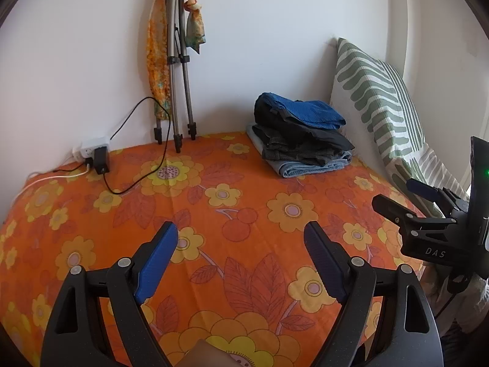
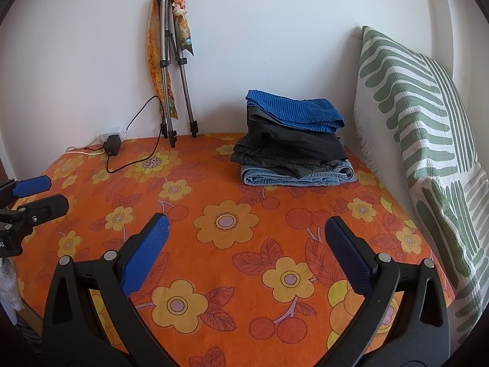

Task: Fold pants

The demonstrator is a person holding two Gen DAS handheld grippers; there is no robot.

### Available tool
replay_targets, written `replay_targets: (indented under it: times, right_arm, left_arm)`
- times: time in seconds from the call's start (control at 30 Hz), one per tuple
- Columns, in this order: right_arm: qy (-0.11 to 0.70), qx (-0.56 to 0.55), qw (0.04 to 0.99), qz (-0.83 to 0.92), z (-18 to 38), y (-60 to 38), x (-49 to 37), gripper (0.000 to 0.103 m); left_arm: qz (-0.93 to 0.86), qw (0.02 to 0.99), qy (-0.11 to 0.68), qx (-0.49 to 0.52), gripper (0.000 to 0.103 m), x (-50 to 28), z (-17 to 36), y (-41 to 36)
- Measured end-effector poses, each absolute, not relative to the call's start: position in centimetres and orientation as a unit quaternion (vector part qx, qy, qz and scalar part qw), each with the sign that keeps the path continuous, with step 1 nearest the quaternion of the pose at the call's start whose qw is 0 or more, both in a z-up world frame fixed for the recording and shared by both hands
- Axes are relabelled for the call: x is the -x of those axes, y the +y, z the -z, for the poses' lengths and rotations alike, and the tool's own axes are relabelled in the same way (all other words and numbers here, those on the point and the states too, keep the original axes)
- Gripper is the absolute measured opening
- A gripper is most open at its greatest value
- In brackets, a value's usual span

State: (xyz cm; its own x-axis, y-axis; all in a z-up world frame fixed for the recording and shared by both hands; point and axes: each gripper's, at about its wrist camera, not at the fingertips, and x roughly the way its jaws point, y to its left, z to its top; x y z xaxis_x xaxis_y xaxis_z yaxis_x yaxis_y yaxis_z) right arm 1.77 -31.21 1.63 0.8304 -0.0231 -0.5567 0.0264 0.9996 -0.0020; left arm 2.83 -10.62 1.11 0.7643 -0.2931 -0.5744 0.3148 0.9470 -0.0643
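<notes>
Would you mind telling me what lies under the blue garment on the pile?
Under the blue garment lie a black one, a dark speckled one, then light denim. How each is folded inside stays hidden.

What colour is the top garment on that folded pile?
Blue top garment, finely ribbed or striped; clearest in the right wrist view.
</notes>
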Motion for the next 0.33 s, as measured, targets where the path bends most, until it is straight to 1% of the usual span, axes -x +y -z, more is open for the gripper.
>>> replay_targets:
  times: [0.33]
  right_arm:
    - [0.292,0.0,0.956,0.01,-1.25,-30.95,-1.85,0.103]
  left_arm:
    - [0.16,0.937,0.31,-0.01,0.085,-3.16,-0.8,-10.15]
